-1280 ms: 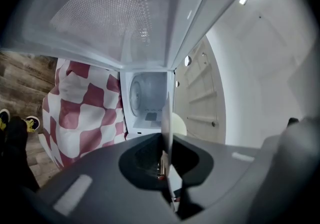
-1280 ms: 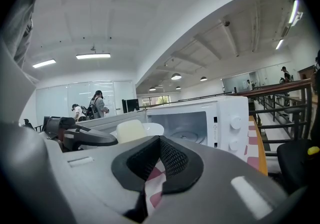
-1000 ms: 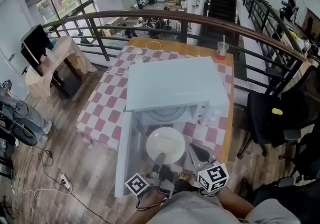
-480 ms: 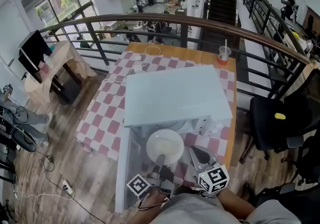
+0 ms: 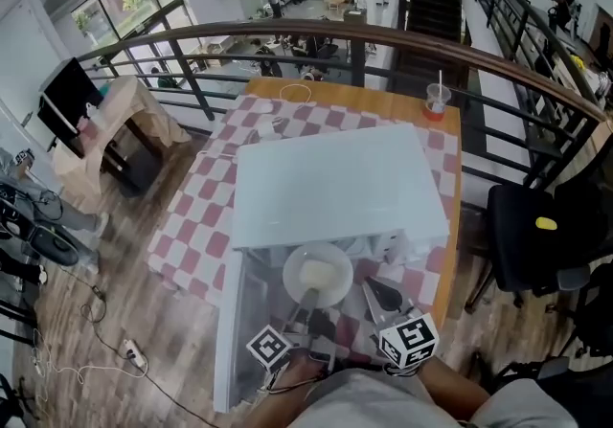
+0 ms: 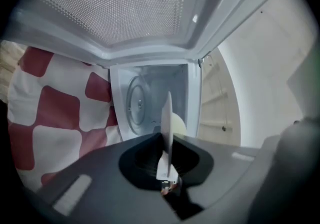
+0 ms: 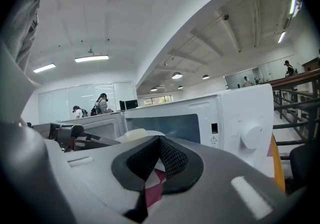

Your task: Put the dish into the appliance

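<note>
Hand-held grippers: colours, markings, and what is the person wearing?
The left hand-held gripper and right hand-held gripper have smooth grey bodies with black ribbed pads. Each carries a white cube with black square markers. The person wears a grey top.

White microwave (image 5: 340,187), red-and-white checked tablecloth (image 5: 206,215)
The dish (image 5: 317,275) is white with a pale yellow middle; the floor (image 5: 144,321) is brown wood-grain planks, the chair (image 5: 536,235) black
</note>
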A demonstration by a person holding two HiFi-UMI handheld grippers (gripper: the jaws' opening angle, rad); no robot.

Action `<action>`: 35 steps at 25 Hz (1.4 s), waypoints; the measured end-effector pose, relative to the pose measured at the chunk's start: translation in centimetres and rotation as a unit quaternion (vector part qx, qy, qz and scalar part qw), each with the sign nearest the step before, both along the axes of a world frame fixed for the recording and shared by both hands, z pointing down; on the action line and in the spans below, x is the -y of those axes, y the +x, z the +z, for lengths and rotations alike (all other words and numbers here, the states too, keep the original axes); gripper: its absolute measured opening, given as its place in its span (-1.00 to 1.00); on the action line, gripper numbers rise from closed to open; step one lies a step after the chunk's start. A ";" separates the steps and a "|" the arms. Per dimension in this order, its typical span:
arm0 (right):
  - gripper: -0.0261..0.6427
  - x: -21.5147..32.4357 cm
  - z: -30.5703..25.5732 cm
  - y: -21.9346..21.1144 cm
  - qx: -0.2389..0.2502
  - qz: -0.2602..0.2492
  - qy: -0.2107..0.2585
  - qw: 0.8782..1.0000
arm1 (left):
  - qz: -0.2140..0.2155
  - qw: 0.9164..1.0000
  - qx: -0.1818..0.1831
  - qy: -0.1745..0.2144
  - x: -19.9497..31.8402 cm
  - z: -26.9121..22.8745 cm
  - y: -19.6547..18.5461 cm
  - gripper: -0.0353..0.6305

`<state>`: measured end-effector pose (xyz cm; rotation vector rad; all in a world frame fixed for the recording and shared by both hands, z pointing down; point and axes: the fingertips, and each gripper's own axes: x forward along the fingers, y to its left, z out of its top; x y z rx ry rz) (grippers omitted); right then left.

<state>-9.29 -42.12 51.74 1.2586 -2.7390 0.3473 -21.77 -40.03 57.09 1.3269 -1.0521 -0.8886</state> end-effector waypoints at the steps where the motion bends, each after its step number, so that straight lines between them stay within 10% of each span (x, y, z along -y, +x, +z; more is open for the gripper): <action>1: -0.93 0.2 0.0 0.0 0.001 -0.001 0.000 1.000 | -0.001 1.000 0.001 -0.004 0.3 0.4 0.1 -0.82; 35: -0.93 4.6 3.0 -2.0 0.008 0.005 -0.034 0.999 | -0.012 0.996 0.041 -0.078 15.3 7.2 -3.7 -0.80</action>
